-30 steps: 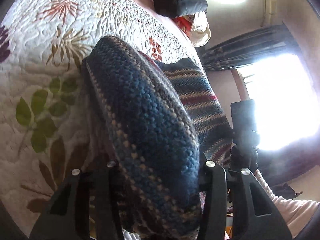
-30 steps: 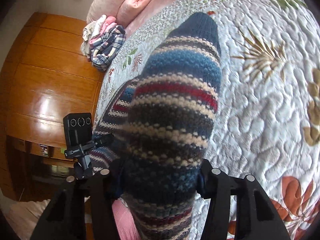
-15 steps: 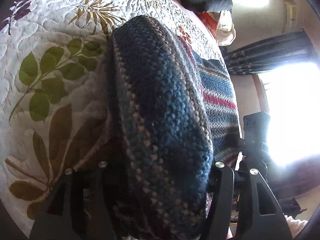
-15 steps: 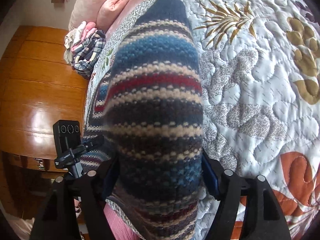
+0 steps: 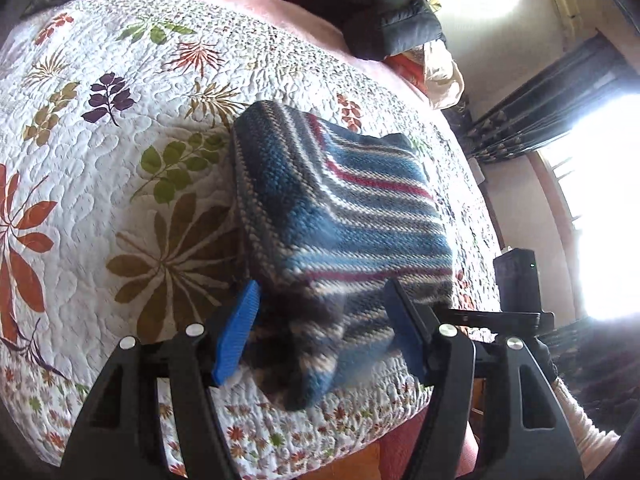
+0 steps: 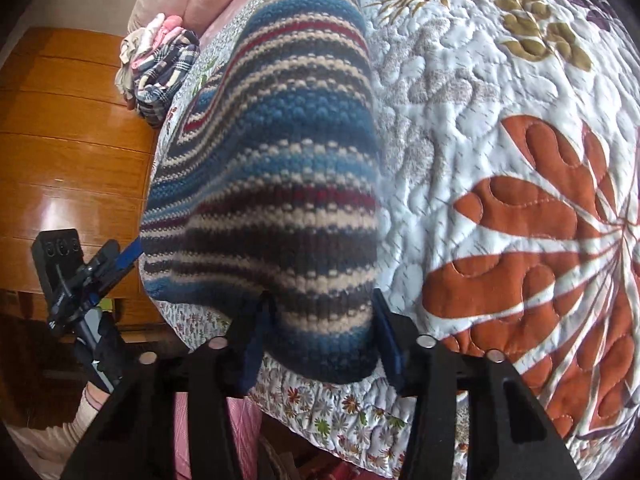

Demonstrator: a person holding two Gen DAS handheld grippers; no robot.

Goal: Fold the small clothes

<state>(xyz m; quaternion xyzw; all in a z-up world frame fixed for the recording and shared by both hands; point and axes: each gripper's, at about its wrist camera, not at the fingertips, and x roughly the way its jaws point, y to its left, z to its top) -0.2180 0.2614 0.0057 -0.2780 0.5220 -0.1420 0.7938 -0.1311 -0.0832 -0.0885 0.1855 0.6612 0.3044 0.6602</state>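
the left gripper (image 5: 324, 328) stands wide, its blue pads (image 5: 236, 332) spread at 7 and 5 o'clock of the near end of the striped knit garment (image 5: 340, 216), with a gap showing between the left pad and the wool; the garment's blurred near corner droops between the fingers. the right gripper (image 6: 320, 332) also looks spread, its dark blue pads flanking the garment's near corner (image 6: 280, 184) at 7 and 5 o'clock; whether the pads touch the wool i cannot tell. the garment, banded in blue, cream, grey and red, lies folded on the quilt (image 5: 100, 168), stretching toward 12 o'clock from both grippers, its near edge close to the quilt's flowered border. the quilt is white, stitched with leaves in orange, green, brown and purple. in the left wrist view a heap of dark clothes (image 5: 384, 20) sits at 1 o'clock past the quilt, and a bright window with dark curtains (image 5: 540, 100) fills 3 o'clock. in the right wrist view a pile of plaid and pink clothes (image 6: 160, 68) lies at 10 o'clock beside pink bedding, and a wooden cabinet (image 6: 68, 140) stands at 9 o'clock.
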